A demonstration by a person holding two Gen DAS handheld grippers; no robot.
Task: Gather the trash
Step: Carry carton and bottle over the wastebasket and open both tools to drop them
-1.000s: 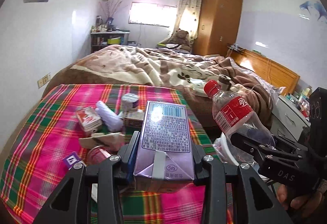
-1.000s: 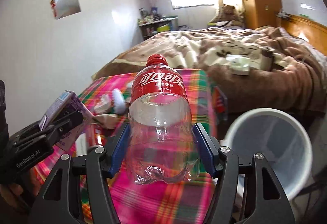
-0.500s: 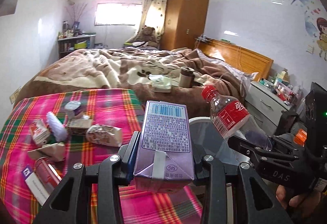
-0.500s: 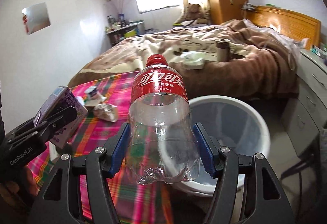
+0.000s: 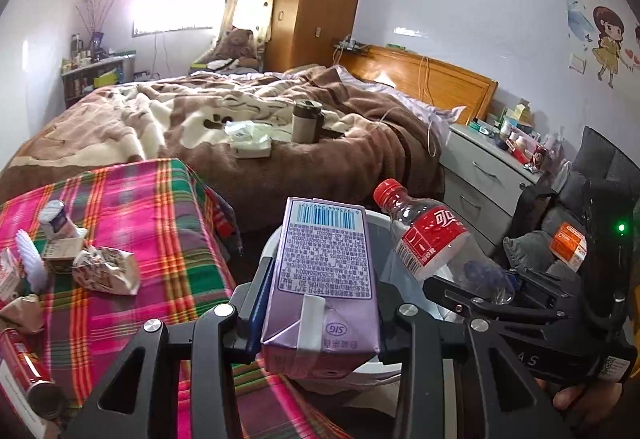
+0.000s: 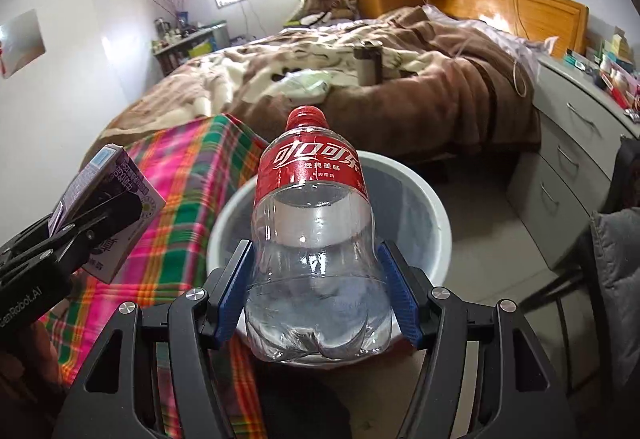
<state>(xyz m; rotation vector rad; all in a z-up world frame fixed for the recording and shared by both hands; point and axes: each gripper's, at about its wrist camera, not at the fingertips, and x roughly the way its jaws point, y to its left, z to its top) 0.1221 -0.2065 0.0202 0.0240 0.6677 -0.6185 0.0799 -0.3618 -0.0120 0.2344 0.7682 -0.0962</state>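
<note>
My left gripper (image 5: 320, 303) is shut on a purple drink carton (image 5: 324, 271), held over the near rim of a white trash bin (image 5: 276, 239). My right gripper (image 6: 316, 291) is shut on an empty clear cola bottle (image 6: 312, 239) with a red label and cap, held above the same bin (image 6: 432, 207). The bottle (image 5: 432, 243) also shows in the left wrist view, and the carton (image 6: 108, 207) in the right wrist view. Crumpled wrappers (image 5: 106, 269), small cartons (image 5: 56, 223) and a red can (image 5: 24, 367) lie on the plaid-covered table (image 5: 140, 207).
A bed with a brown blanket (image 5: 240, 111) stands behind the bin, with a tissue pack (image 5: 250, 139) and a cup (image 5: 306, 121) on it. Grey drawers (image 5: 484, 175) with clutter stand at right. A dark chair with a jacket (image 6: 616, 279) is at far right.
Both grippers have swung right, away from the table, and the bin now lies under the carton and the bottle. Both holds are unchanged.
</note>
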